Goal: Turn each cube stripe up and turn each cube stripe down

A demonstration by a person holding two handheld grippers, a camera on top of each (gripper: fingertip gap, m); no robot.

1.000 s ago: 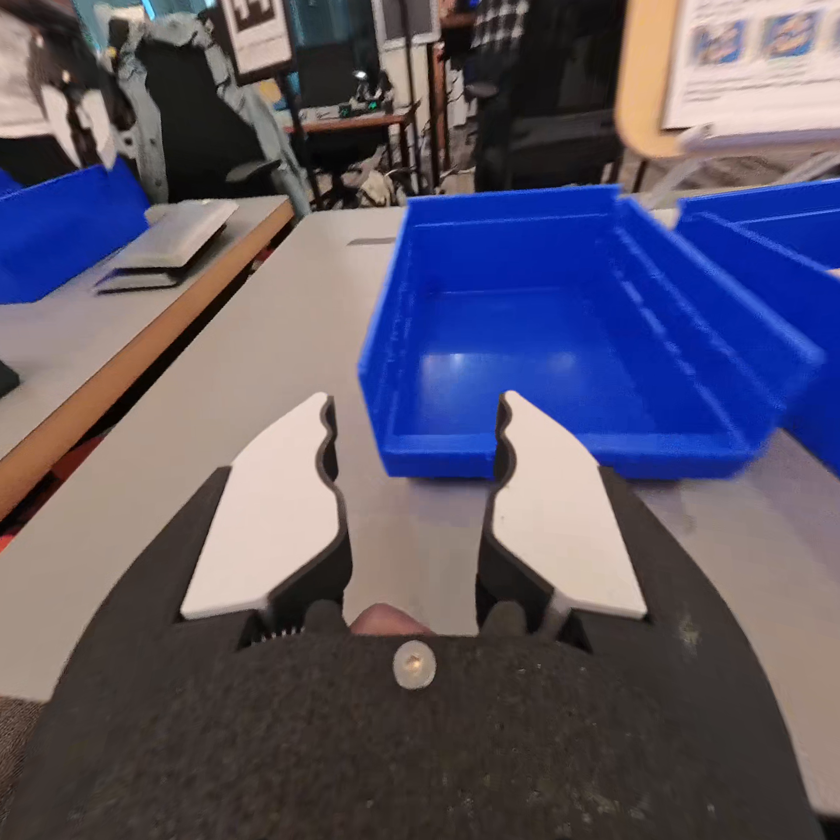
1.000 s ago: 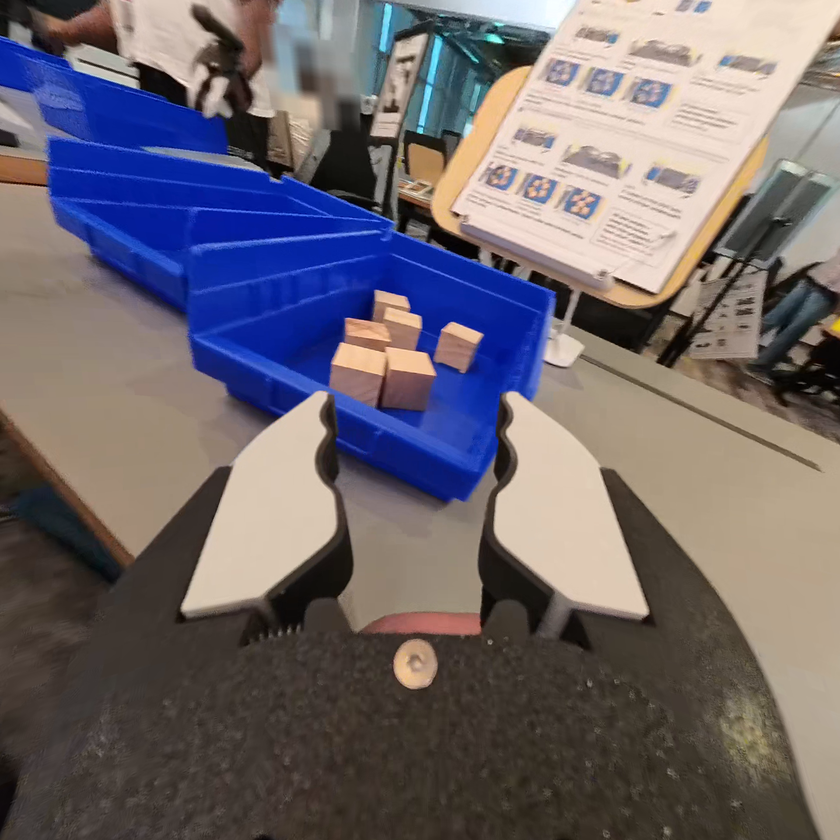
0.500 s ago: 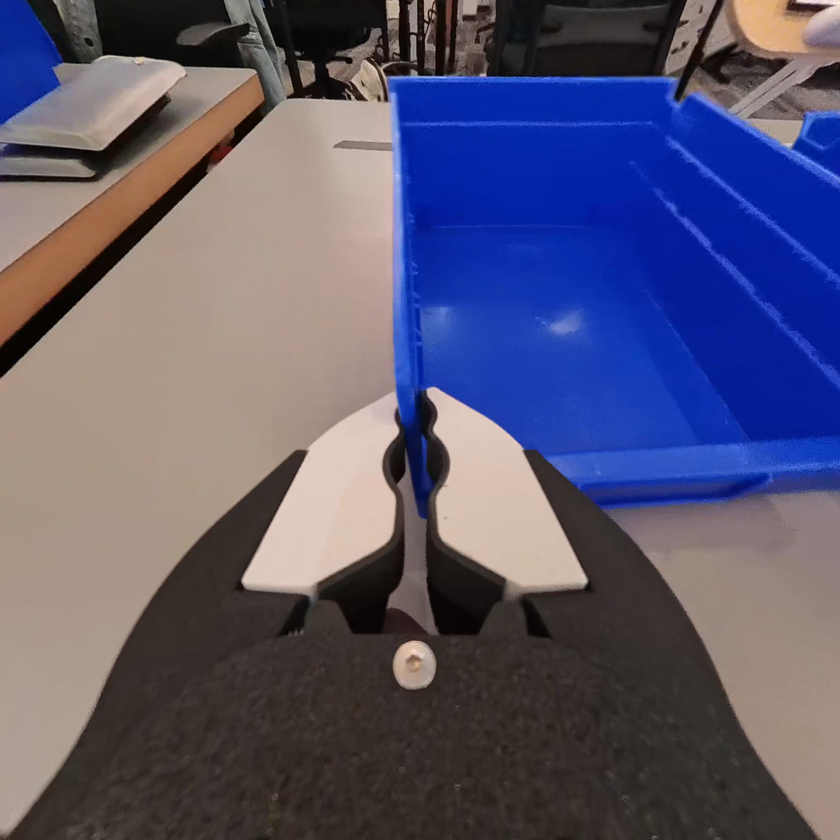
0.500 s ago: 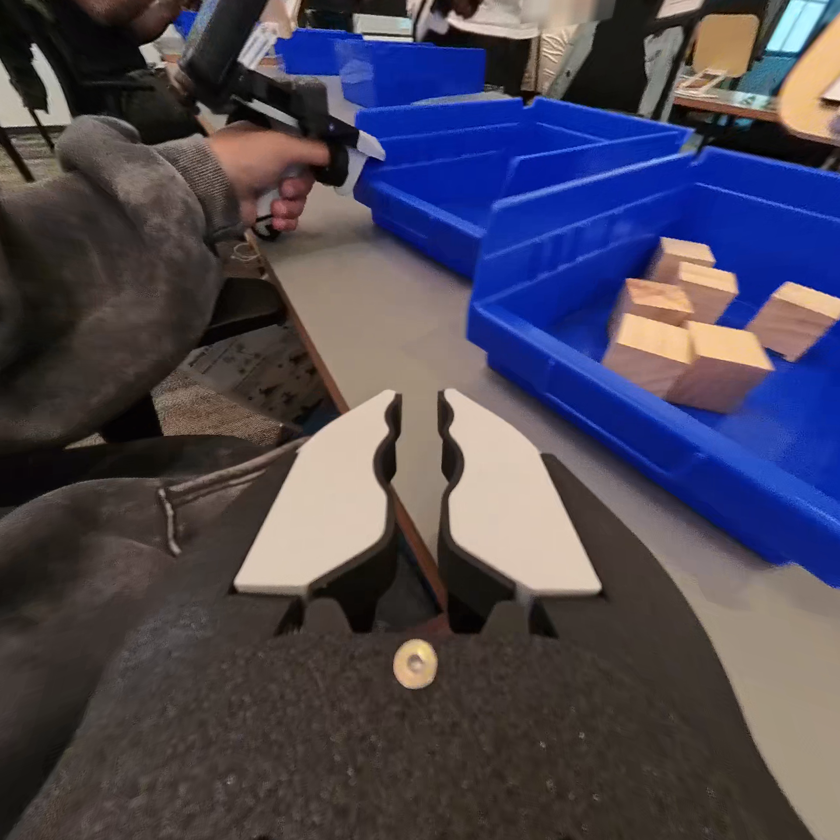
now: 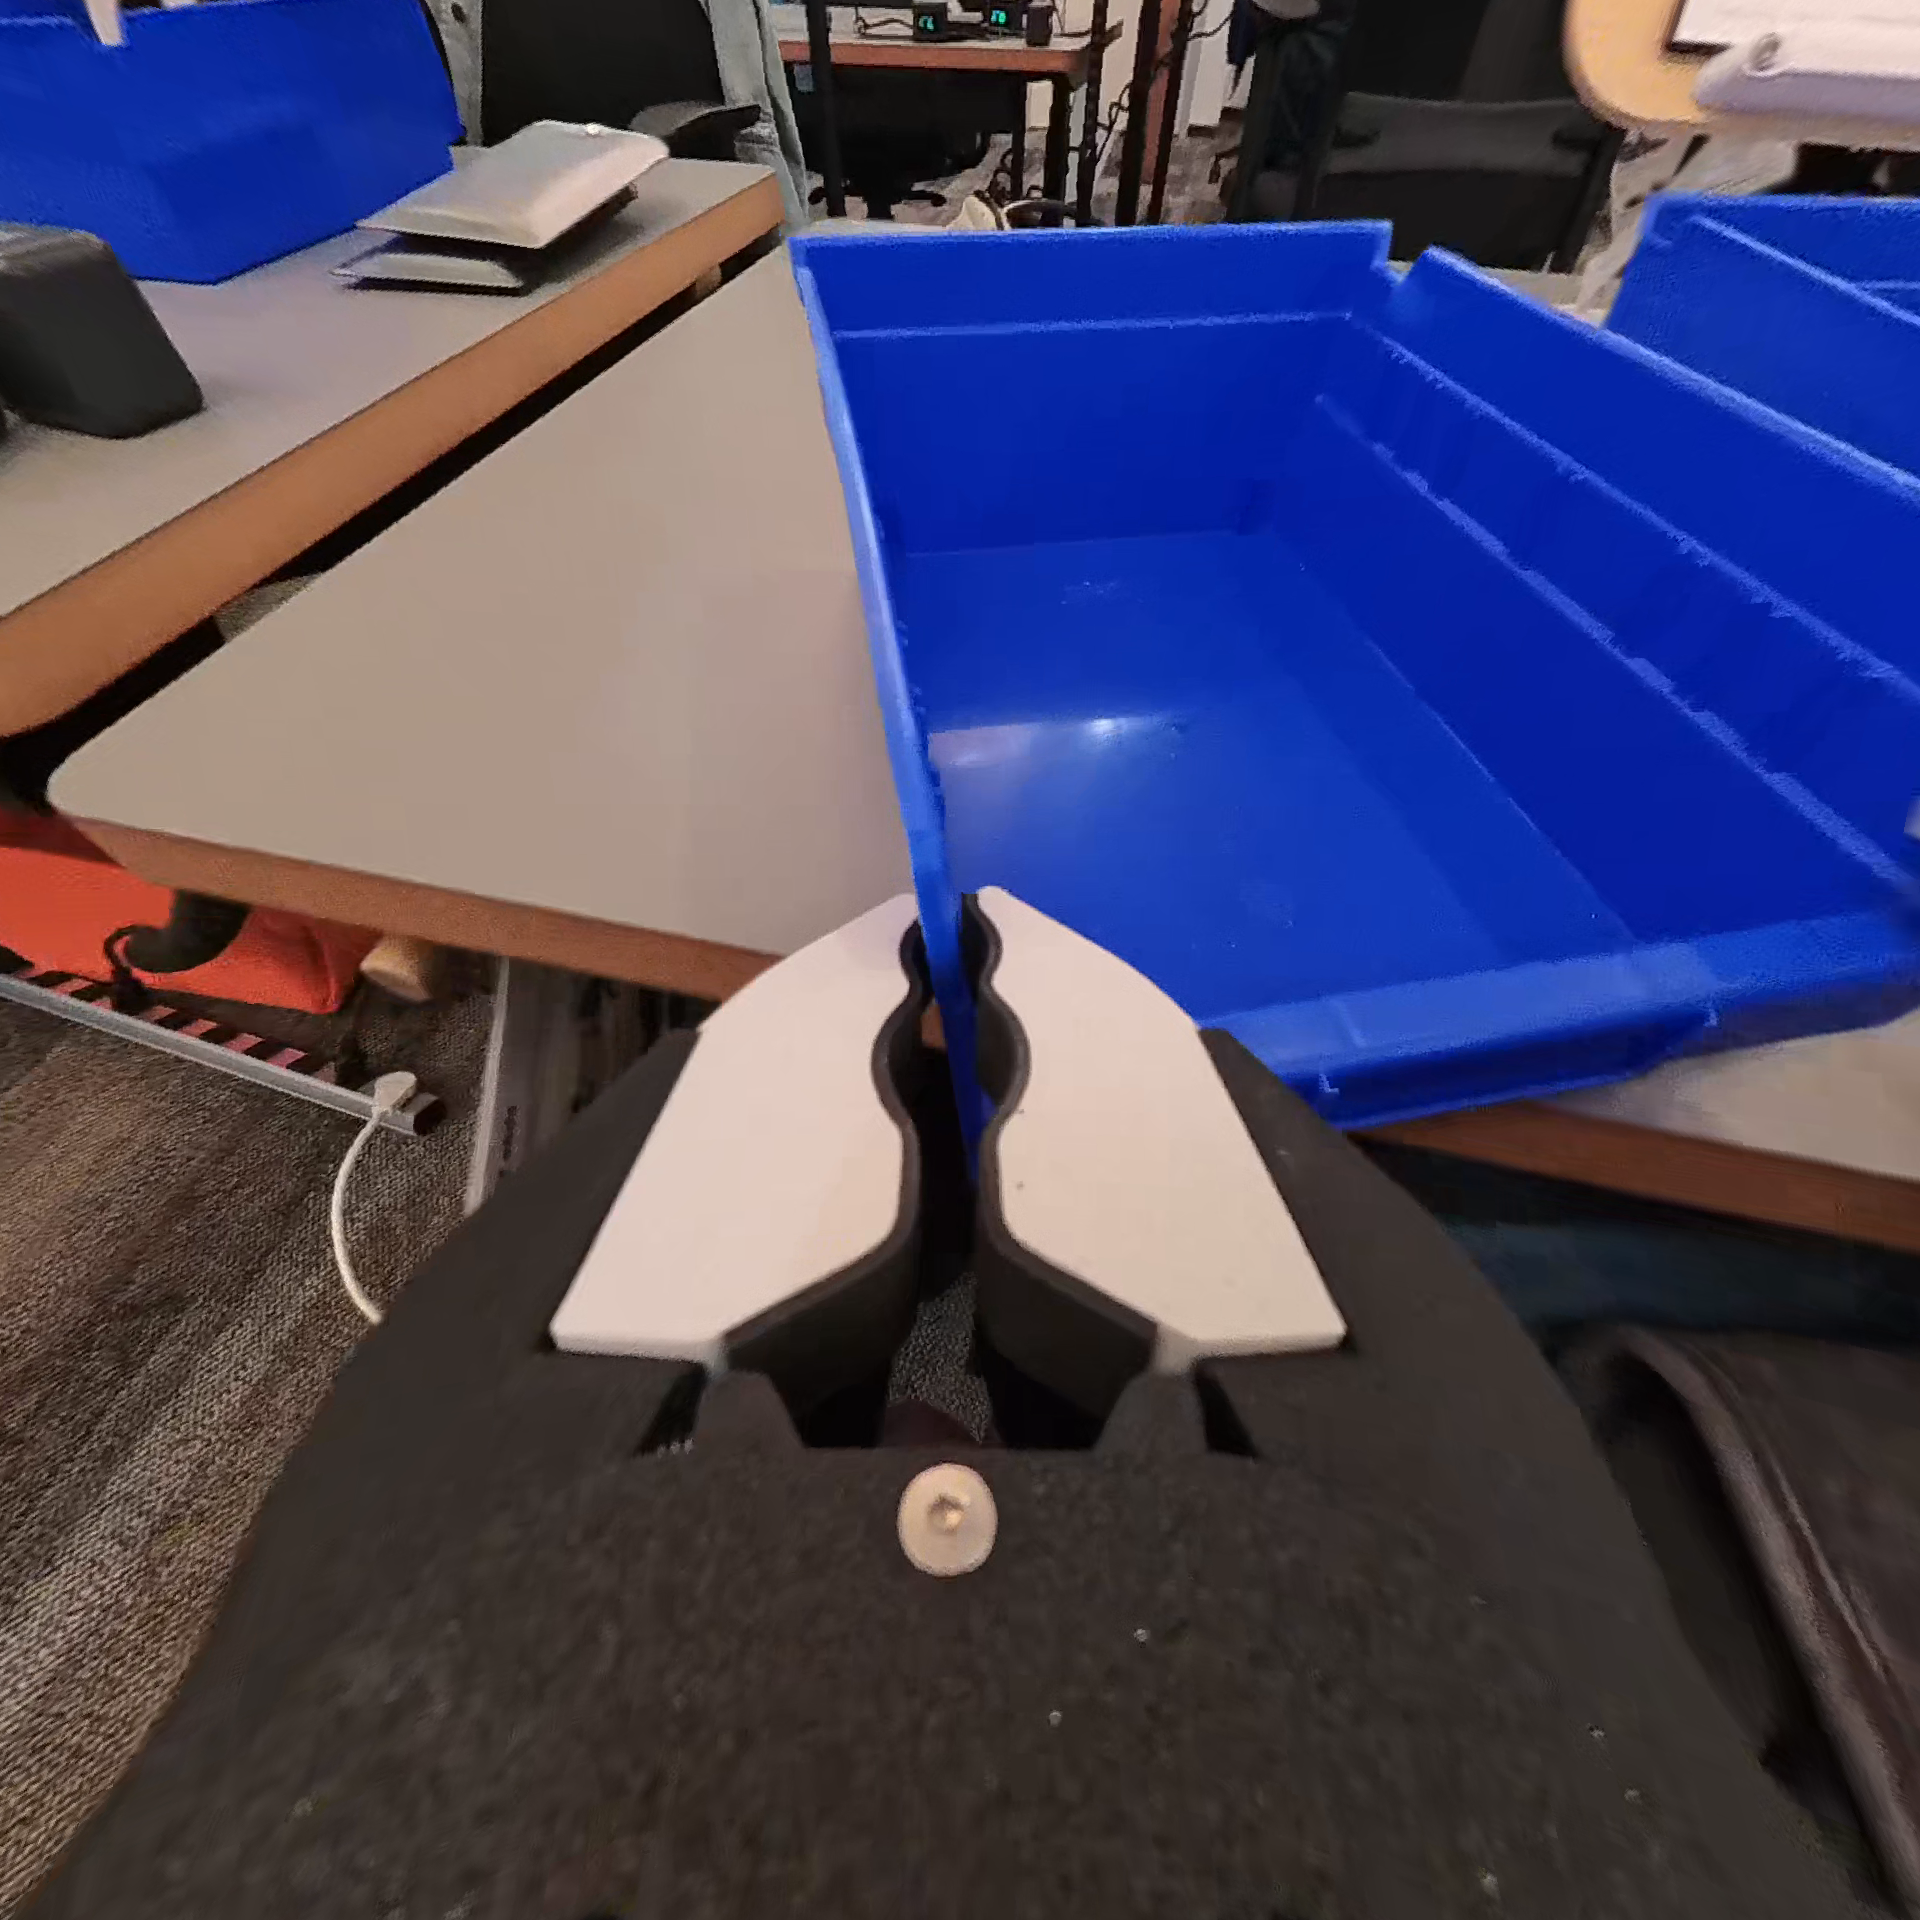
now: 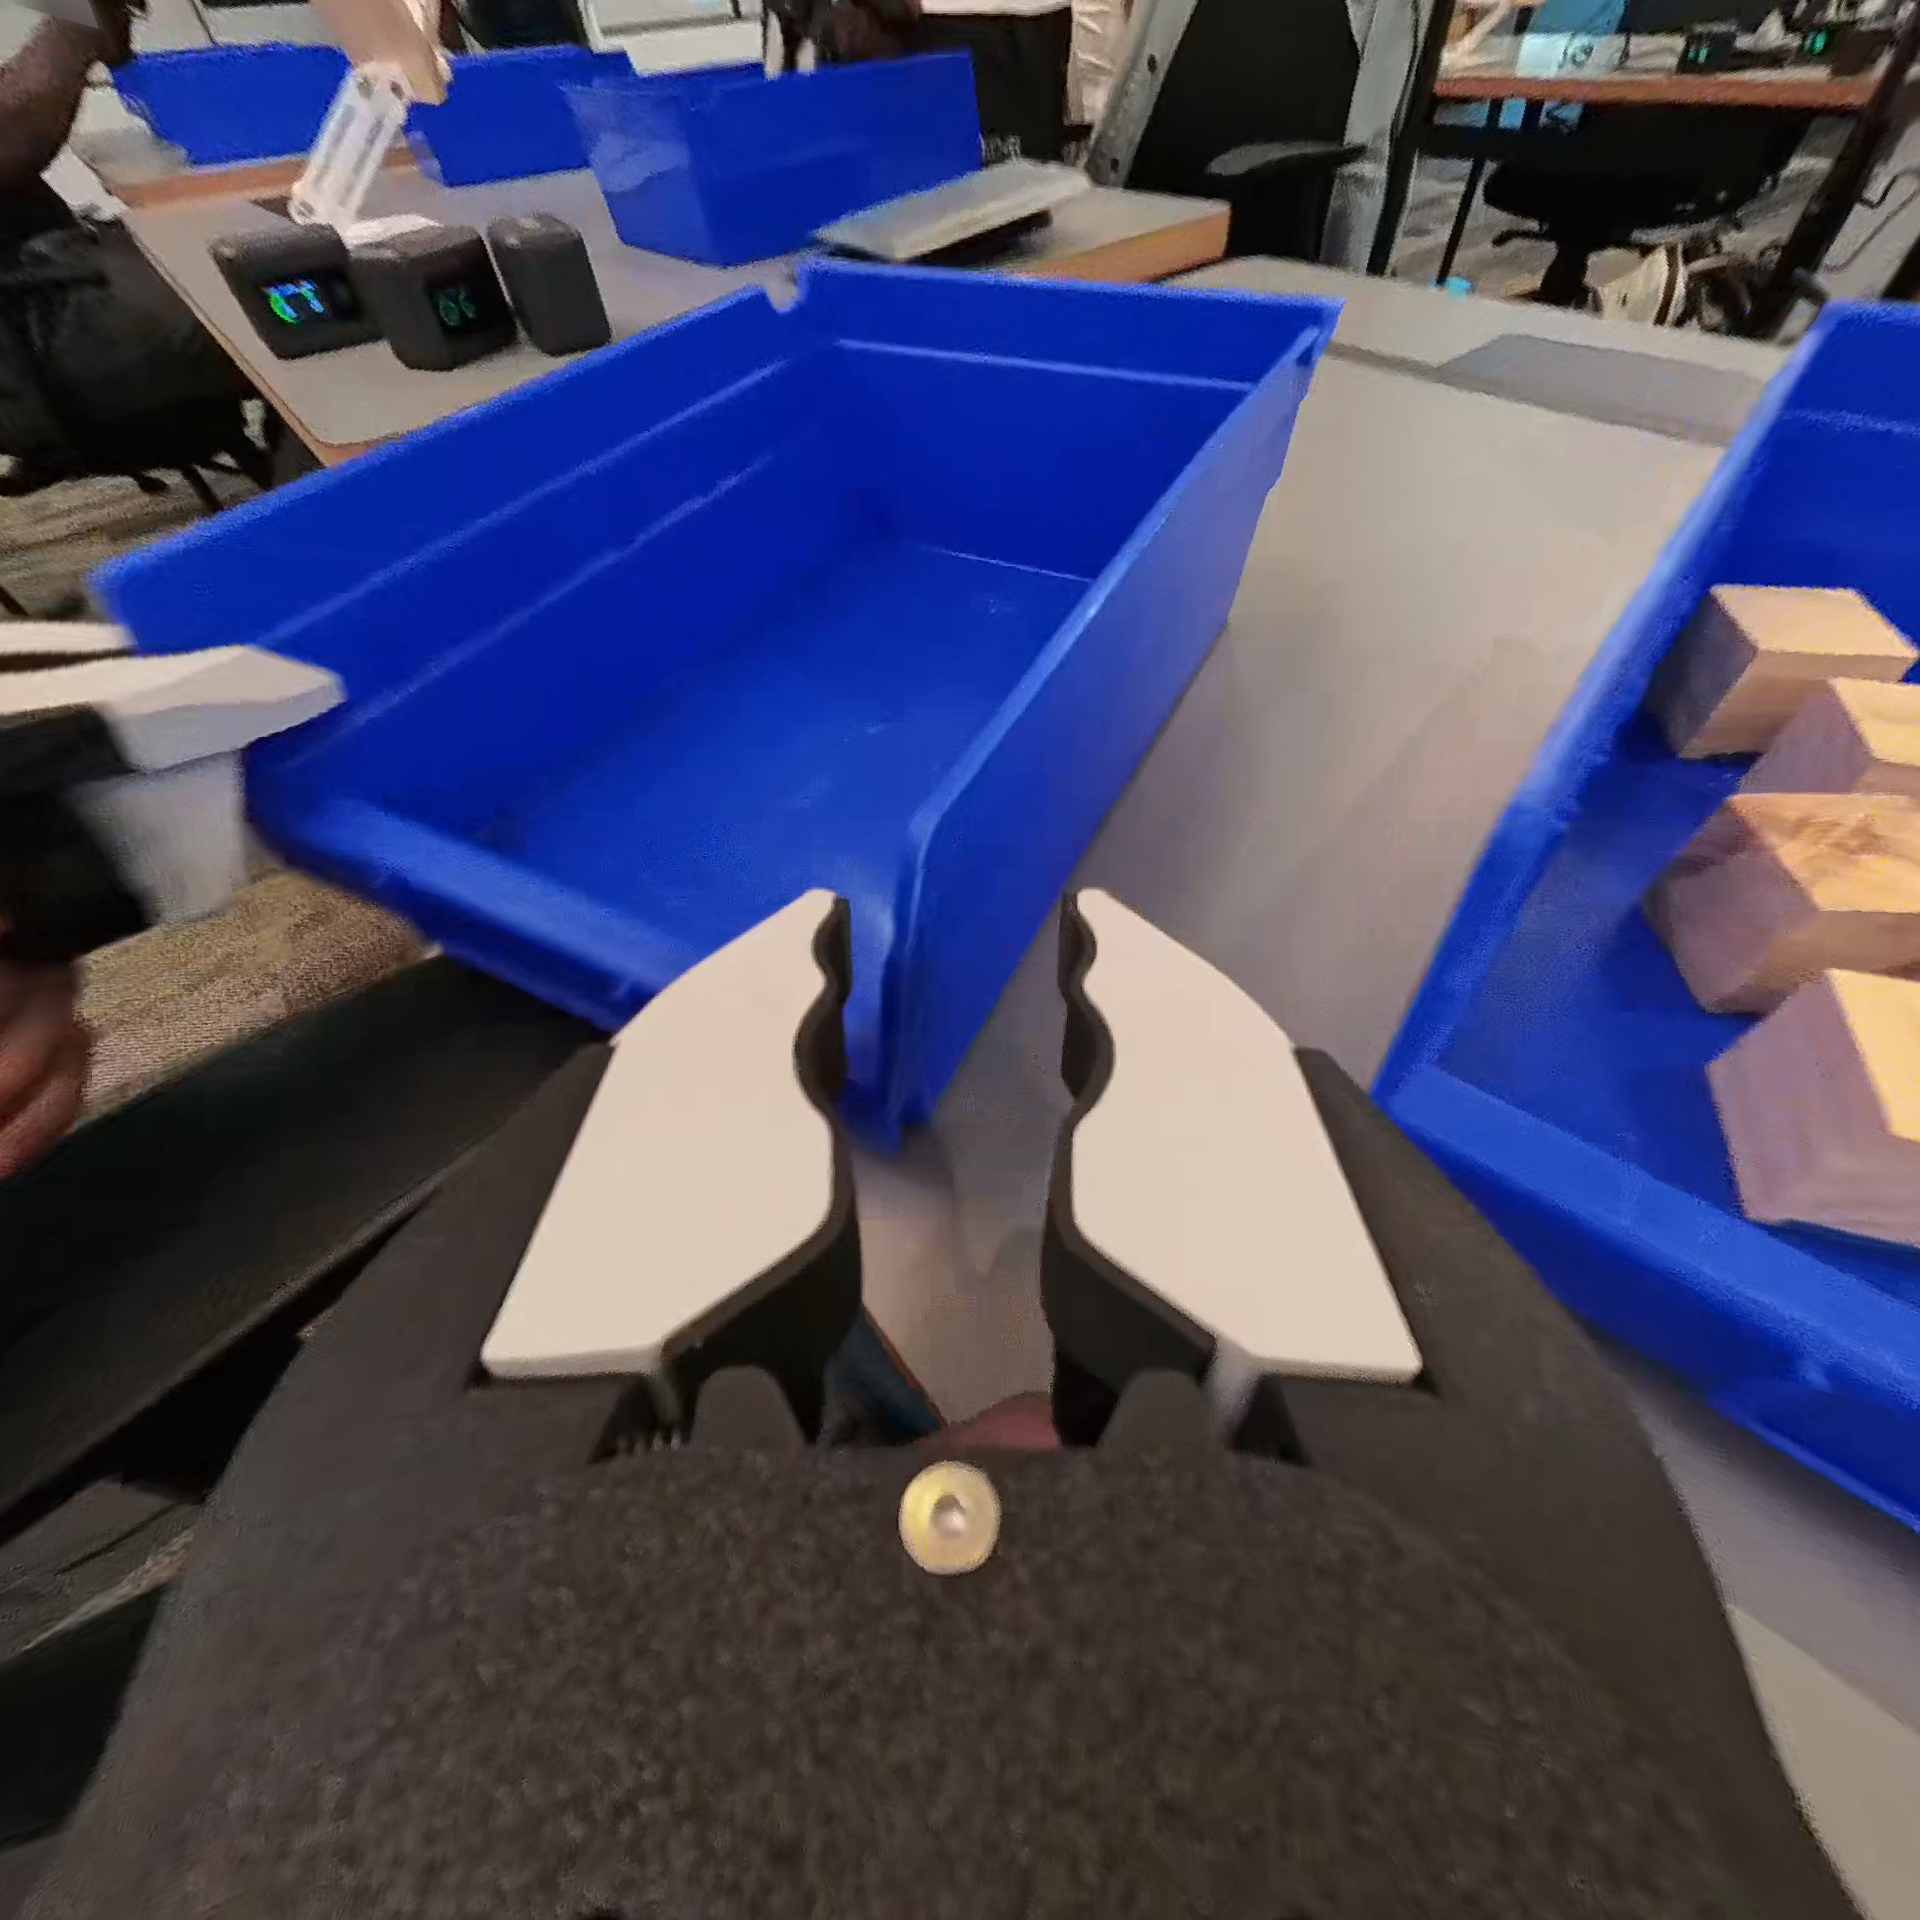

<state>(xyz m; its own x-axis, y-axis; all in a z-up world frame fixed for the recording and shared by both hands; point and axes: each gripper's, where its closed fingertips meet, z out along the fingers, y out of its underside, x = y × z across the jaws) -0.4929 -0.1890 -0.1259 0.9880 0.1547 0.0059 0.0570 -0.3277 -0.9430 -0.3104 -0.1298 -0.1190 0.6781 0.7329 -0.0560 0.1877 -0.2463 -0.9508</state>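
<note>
My left gripper [image 5: 945, 914] is shut on the left side wall of an empty blue bin [image 5: 1091, 281], near its front corner. The bin's front end hangs over the table's front edge. My right gripper [image 6: 954, 914] is open, its fingers on either side of the same bin's [image 6: 1039, 322] right wall at the front corner. The left gripper also shows at the far left of the right wrist view [image 6: 208, 696]. Several plain wooden cubes [image 6: 1766, 665] lie in a second blue bin [image 6: 1558, 1195] to the right. No stripe shows on them.
The grey table's wooden front edge [image 5: 416, 914] runs just under the grippers, with carpet below. A neighbouring table on the left holds a grey flat device [image 5: 509, 197], black boxes [image 6: 364, 291] and more blue bins [image 6: 790, 156]. The second bin's wall [image 5: 1766, 301] stands right of the empty bin.
The left gripper closed on the empty bin's wall and drew it back over the table's front edge. The right gripper swung over to the bin's right wall and opened.
</note>
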